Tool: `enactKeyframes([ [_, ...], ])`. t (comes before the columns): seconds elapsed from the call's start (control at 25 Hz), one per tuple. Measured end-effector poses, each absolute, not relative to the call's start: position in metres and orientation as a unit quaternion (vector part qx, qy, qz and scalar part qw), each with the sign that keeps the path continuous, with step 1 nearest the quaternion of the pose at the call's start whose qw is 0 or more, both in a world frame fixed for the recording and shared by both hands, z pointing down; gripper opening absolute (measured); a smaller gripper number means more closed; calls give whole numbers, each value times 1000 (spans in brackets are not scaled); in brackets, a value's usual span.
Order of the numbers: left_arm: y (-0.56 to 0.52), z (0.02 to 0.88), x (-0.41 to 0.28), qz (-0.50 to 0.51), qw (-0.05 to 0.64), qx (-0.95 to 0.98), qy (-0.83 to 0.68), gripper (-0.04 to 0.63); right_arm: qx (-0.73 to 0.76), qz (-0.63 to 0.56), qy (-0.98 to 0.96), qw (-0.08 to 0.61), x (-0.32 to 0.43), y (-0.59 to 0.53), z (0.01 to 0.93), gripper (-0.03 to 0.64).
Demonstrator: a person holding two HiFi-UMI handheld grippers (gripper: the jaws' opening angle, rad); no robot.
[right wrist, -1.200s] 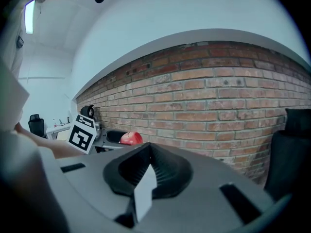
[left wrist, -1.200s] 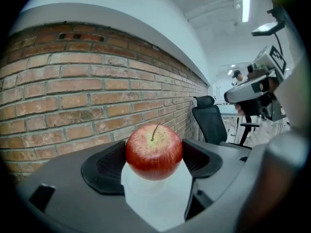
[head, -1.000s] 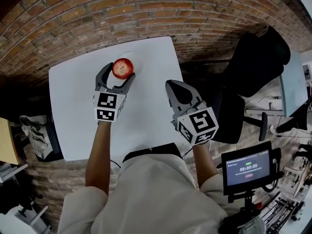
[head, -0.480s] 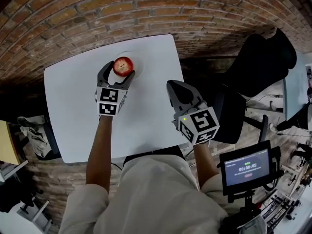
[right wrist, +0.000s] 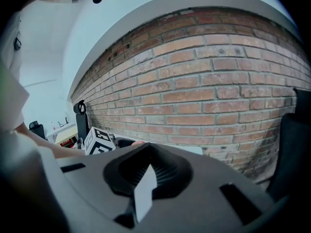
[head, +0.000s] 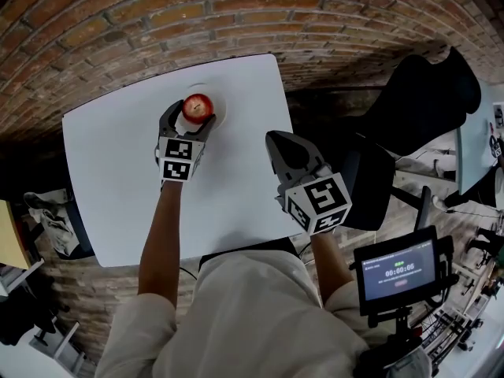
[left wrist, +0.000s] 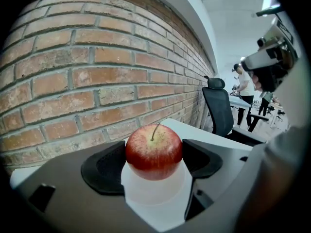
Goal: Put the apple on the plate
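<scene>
Left gripper view shows your left gripper (left wrist: 153,160) clamped on the apple (left wrist: 154,152), a pad touching each side and the stem up. The plate (left wrist: 155,192) lies directly beneath the fruit, so the coming move is straight down and then a release. You cannot tell whether the apple already rests on the plate. Your right gripper (head: 282,144) hangs well apart at the table's (head: 118,172) right edge, jaws nearly together and empty.
</scene>
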State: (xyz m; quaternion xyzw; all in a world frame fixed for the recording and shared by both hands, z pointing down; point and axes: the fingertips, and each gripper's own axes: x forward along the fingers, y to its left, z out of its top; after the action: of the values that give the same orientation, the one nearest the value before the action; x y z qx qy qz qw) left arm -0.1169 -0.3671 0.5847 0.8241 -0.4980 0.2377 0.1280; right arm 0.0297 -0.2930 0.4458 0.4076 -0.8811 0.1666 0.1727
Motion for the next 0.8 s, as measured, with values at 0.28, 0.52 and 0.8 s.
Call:
enactKeyframes([
  [0.28,-374,601,-127,241,134,818,-505,371,405,173,-879,183,29,-292,454,3],
  [0.52,-376,609,-129,253,132,819,-498,371,405,175,-878,187,28,-293,455,3],
  [0.8,-380,616,-127,265,133,816,-496,371,403,179,-877,192,29,-294,459,3],
])
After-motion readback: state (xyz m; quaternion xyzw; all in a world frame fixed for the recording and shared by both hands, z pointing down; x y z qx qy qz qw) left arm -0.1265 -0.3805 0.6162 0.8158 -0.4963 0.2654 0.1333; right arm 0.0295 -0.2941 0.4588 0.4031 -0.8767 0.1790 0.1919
